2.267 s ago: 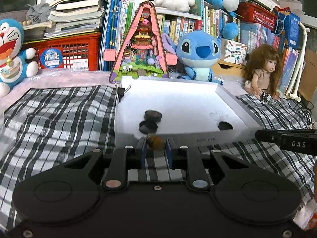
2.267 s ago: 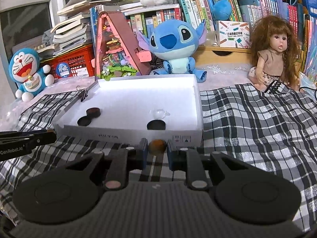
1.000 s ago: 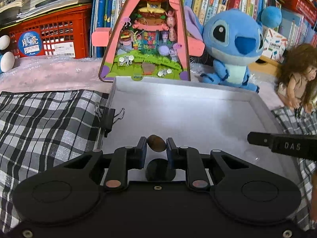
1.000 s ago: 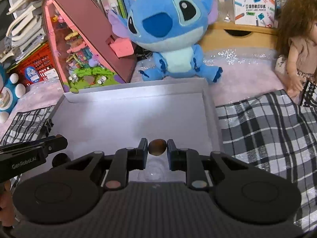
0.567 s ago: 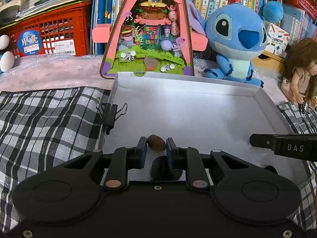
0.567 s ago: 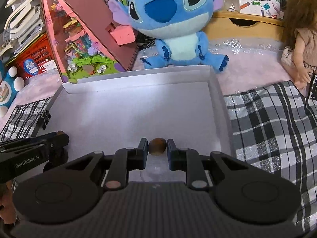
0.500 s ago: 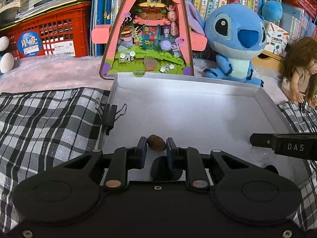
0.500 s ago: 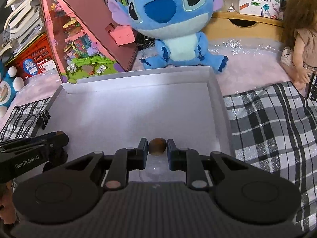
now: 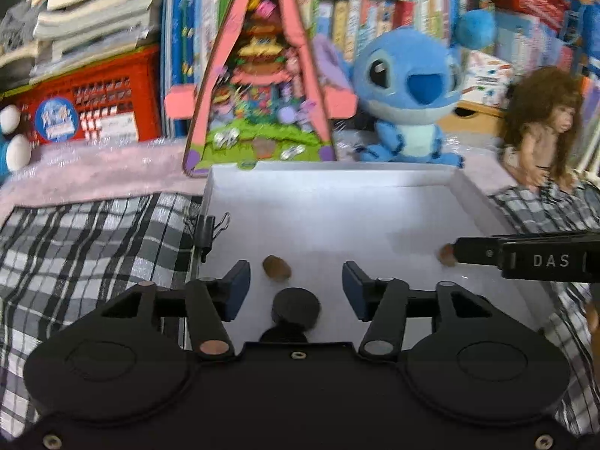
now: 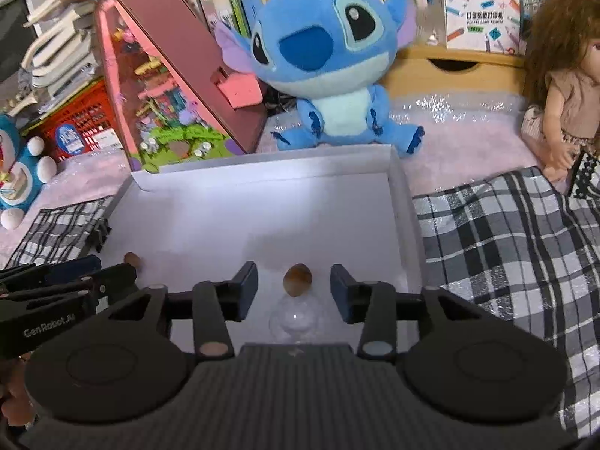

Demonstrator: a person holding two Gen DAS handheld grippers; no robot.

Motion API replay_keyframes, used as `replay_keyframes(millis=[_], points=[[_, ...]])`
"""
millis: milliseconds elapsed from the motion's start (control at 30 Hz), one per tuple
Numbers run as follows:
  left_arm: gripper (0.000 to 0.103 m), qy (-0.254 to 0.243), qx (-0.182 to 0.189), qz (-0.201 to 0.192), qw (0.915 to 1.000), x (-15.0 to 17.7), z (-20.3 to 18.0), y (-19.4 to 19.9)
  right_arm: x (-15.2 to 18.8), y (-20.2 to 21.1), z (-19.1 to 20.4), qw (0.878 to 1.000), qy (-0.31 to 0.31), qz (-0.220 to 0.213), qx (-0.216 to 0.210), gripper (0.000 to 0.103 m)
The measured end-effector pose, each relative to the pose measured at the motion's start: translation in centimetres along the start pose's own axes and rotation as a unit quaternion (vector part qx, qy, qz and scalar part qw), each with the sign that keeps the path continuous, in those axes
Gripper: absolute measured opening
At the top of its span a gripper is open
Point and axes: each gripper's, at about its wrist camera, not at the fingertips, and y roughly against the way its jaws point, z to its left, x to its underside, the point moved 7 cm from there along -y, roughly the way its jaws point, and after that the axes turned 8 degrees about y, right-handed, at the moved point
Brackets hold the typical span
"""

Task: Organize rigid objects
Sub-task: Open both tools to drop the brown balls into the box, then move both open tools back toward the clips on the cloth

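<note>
Both claws have just let go. Half a second ago each was pinching a small brown oval pebble between its blue pads; now the left claw (image 9: 296,285) stands spread wide and its small brown oval pebble (image 9: 276,267) lies on the floor of the shallow white cardboard box (image 9: 330,176), slightly left of the gap between the fingers and touching neither pad. Just nearer the camera sits a round black disc (image 9: 296,307), with a second dark shape half hidden under the claw body.

The right claw (image 10: 294,288) is likewise spread, and its own brown-and-tan pebble (image 10: 297,279) rests on the white floor midway between the pads, just beyond a clear domed plastic piece (image 10: 296,321). In the left wrist view that same pebble shows at the tip of the right claw's black finger, toward the box's right side.

So both pebbles are now in the box, one toward the left wall near the black binder clip (image 9: 208,229), one toward the right wall. This deposit looks finished; the sensible next move is probably to draw both claws back without nudging the loose, roll-prone pebbles. The left view is blurred, so fine detail there is uncertain.
</note>
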Motion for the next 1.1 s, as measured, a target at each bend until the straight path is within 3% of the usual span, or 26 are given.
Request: replay_keyframes(millis=[133, 367, 833, 1100], points=[[0.064, -0.027, 0.009, -0.023, 0.9993, 0.6, -0.6, 2.7, 0.6, 2.4, 0.5, 0.999, 0.023, -0.025, -0.009, 0.072], [0.068, -0.041, 0.024, -0.031, 0.9984, 3.3, -1.0, 6.3, 2.5, 6.1, 1.8, 0.995, 0.075, -0.058, -0.013, 0.081], [0.072, -0.044, 0.044, -0.020, 0.9979, 9.8, -0.4, 9.6, 8.0, 10.1, 4.7, 0.980, 0.179, -0.084, 0.003, 0.086], [0.072, -0.038, 0.048, -0.001, 0.9981, 13.2, 0.4, 10.8, 11.4, 12.1, 4.6, 0.976, 0.198, -0.087, 0.006, 0.087]])
